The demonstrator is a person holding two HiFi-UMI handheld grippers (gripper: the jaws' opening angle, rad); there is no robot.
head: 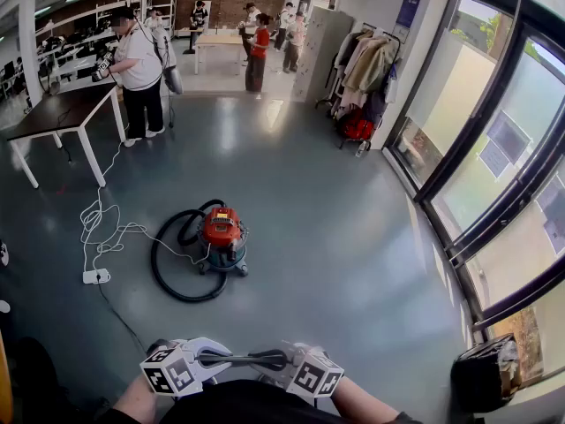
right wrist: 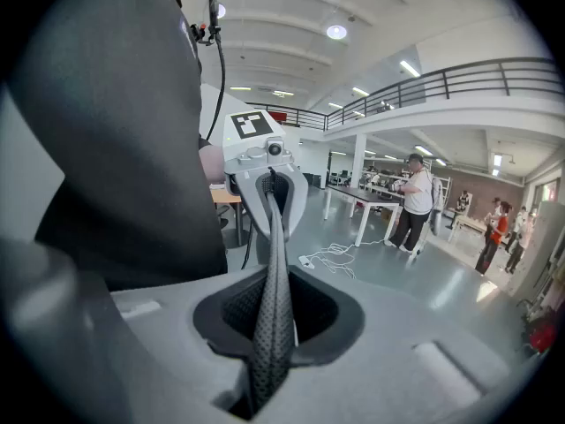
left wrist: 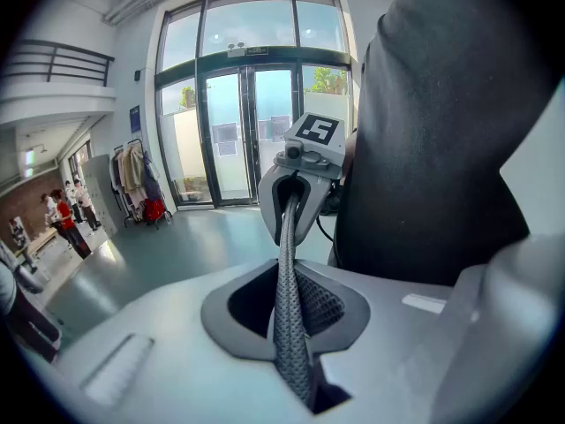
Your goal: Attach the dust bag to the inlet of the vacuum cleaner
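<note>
Vacuum cleaner, red-topped with its hose looping round it, is standing on the floor well ahead of the left hand-held gripper and right hand-held gripper, which are facing tip to tip, jaws closed and empty; only the head view is showing the cleaner.

I see right gripper jaws pressed together; left gripper just ahead, facing it; white cable farther ahead-right.
</note>
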